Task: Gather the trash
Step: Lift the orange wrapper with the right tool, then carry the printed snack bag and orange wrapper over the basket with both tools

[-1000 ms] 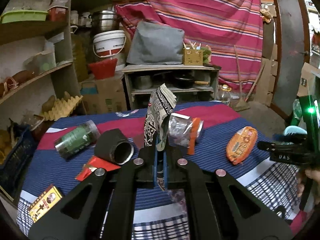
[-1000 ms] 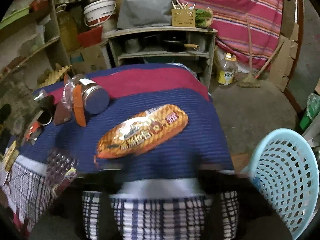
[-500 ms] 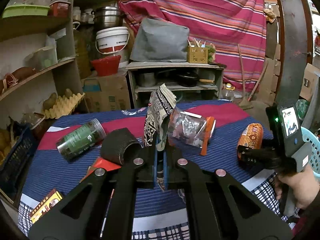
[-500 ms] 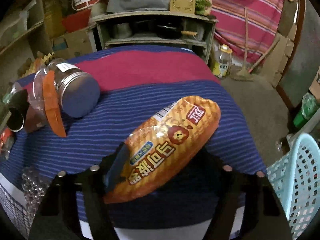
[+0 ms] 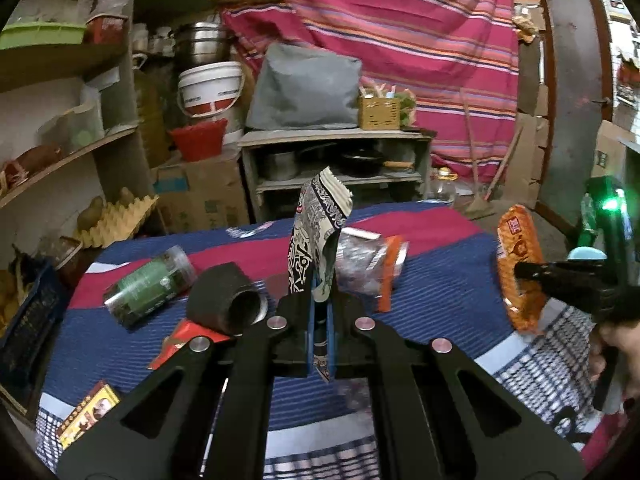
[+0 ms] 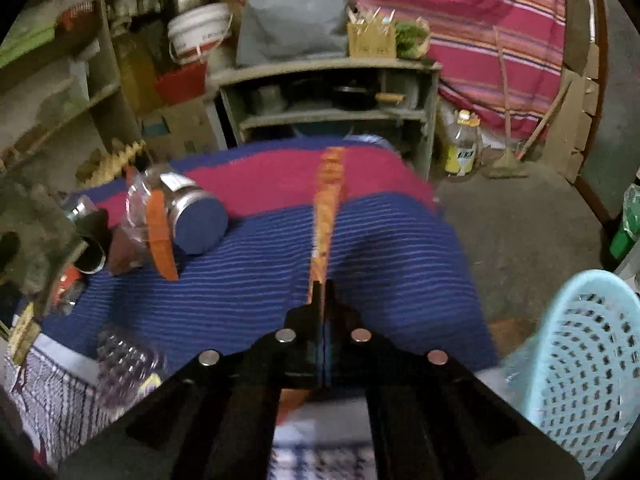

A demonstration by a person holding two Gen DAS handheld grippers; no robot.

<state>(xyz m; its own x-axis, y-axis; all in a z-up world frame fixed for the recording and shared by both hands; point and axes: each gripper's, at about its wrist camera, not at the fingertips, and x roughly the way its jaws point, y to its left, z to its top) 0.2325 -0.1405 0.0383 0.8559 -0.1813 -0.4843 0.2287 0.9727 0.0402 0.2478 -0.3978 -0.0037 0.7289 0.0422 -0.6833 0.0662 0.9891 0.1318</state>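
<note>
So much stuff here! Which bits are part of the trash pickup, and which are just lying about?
Part of the job:
- black-and-white patterned wrapper, pinched in the left hand-held gripper
- orange snack packet, pinched in the right hand-held gripper
- pale blue plastic basket

Just lying about:
- white bucket
- grey cushion
- cardboard egg tray

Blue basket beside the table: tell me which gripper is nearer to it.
Right. The right gripper, clamping the orange snack bag, hangs just left of the blue basket; the left gripper sits over mid-table, farther away.
</note>
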